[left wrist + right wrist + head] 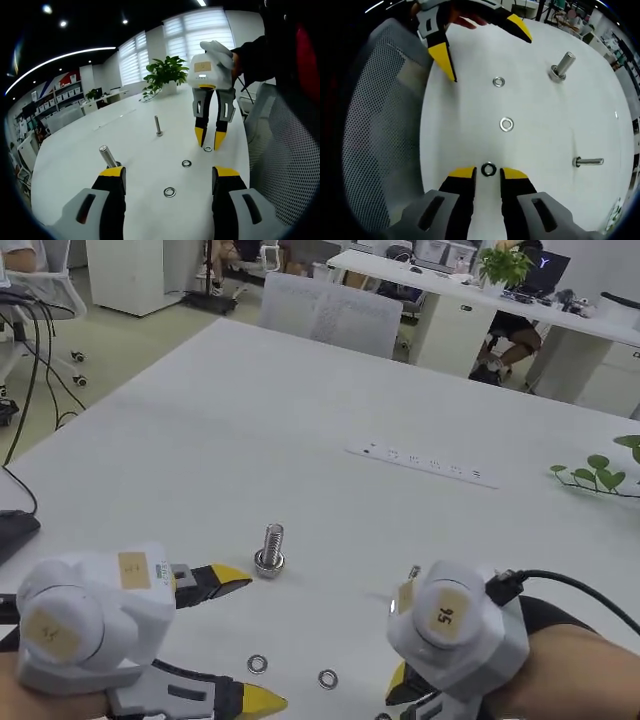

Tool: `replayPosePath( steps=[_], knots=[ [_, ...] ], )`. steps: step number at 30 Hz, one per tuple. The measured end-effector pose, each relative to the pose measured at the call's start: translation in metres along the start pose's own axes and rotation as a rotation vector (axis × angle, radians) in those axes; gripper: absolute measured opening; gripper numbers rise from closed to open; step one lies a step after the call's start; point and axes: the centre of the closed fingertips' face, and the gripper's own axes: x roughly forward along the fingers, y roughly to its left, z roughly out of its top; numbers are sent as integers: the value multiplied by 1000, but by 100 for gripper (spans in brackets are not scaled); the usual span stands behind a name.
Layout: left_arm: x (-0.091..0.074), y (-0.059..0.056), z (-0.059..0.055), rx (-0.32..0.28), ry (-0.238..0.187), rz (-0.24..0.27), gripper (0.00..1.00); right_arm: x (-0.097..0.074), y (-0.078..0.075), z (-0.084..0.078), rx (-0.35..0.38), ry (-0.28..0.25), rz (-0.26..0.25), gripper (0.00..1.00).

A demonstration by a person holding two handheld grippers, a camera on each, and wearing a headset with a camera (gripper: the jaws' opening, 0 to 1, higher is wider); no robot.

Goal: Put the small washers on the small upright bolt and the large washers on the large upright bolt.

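My left claw (250, 638) gapes open; my right claw (488, 173) stands partly open at a washer (488, 169).
On the white worktop (300, 420) the left claw holds nothing, and the large bolt (271, 548) stands upright just beside one tip. Two more washers (257, 664) lie flat between the claws. The small bolt (158, 126) stands upright near the right claw, whose tips straddle its washer, lying flat.

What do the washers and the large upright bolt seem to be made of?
The washers: probably steel, going by the bright silvery finish with glints. The large upright bolt: likely plated steel, with a shiny grey shank and cut threads that catch the light.
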Motion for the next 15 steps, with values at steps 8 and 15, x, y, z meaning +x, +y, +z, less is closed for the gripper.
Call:
replayPosePath(
  steps=[8,15],
  knots=[
    [-1,0,0,-3,-6,2,69,3,2,-2,-14,14,0,18],
    [0,-2,0,-3,-5,-4,69,3,2,-2,-27,25,-11,17]
  ],
)
